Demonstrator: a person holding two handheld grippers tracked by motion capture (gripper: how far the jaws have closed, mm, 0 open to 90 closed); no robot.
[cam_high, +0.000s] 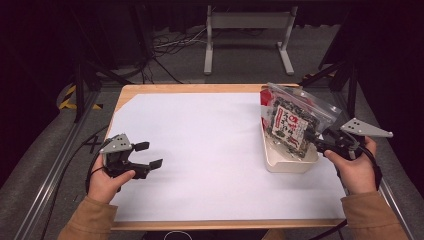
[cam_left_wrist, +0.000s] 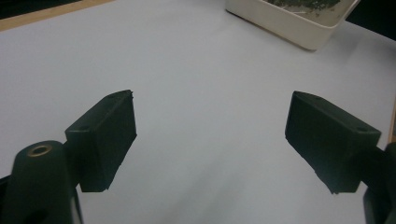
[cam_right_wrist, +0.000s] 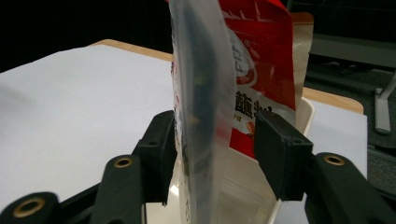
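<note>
A clear zip bag (cam_high: 292, 120) of dark snack with a red label stands on edge in a cream tray (cam_high: 292, 162) at the table's right side. A red packet (cam_high: 263, 97) stands behind it in the same tray. My right gripper (cam_high: 316, 141) reaches in from the right and is open. In the right gripper view the clear bag (cam_right_wrist: 201, 93) rises between the jaws of this gripper (cam_right_wrist: 215, 140); a gap shows on the right jaw's side, with the red packet (cam_right_wrist: 261, 56) beyond. My left gripper (cam_high: 149, 155) hovers open over the sheet at the left, nothing between its jaws (cam_left_wrist: 210, 135).
A white sheet (cam_high: 200, 150) covers most of the wooden table (cam_high: 150, 89). The tray's corner (cam_left_wrist: 289, 28) lies ahead of the left gripper. Beyond the table's far edge stand a white metal frame (cam_high: 247, 30) and floor cables (cam_high: 165, 47).
</note>
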